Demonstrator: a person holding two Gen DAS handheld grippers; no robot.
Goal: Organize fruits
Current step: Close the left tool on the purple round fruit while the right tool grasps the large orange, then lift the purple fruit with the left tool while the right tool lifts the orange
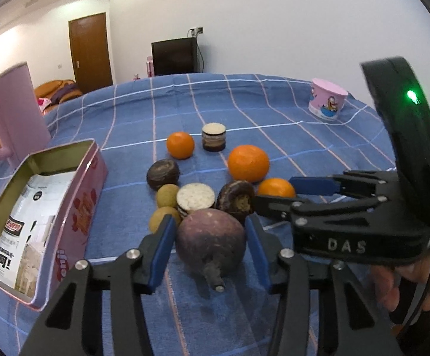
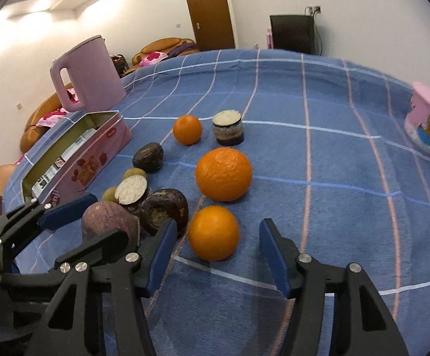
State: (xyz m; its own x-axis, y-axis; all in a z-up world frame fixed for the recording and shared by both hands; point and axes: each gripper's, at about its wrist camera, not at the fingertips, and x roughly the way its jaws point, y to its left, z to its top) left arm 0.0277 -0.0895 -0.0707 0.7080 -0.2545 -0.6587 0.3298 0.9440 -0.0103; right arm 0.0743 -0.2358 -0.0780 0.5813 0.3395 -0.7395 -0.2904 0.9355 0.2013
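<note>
At the bottom centre of the left view, the left hand-held gripper (image 1: 212, 249) stands open, its blue pads flanking a purple fruit (image 1: 210, 241) without touching. The right hand-held gripper (image 2: 217, 252), also wide open, frames a small orange (image 2: 214, 233) on the blue counter (image 2: 333, 163), gripping nothing.

Three oranges (image 2: 223, 174), two dark passion fruits (image 1: 163, 174), one purple fruit (image 1: 211, 242), two small tan fruits (image 1: 167, 195), two layered round cakes (image 1: 213, 136), one tin (image 1: 75, 207), one jug (image 2: 88, 72), one cup (image 1: 327, 98).

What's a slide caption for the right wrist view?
Open right gripper straddles the nearest orange on the blue checked cloth; left gripper brackets the purple fruit.
</note>
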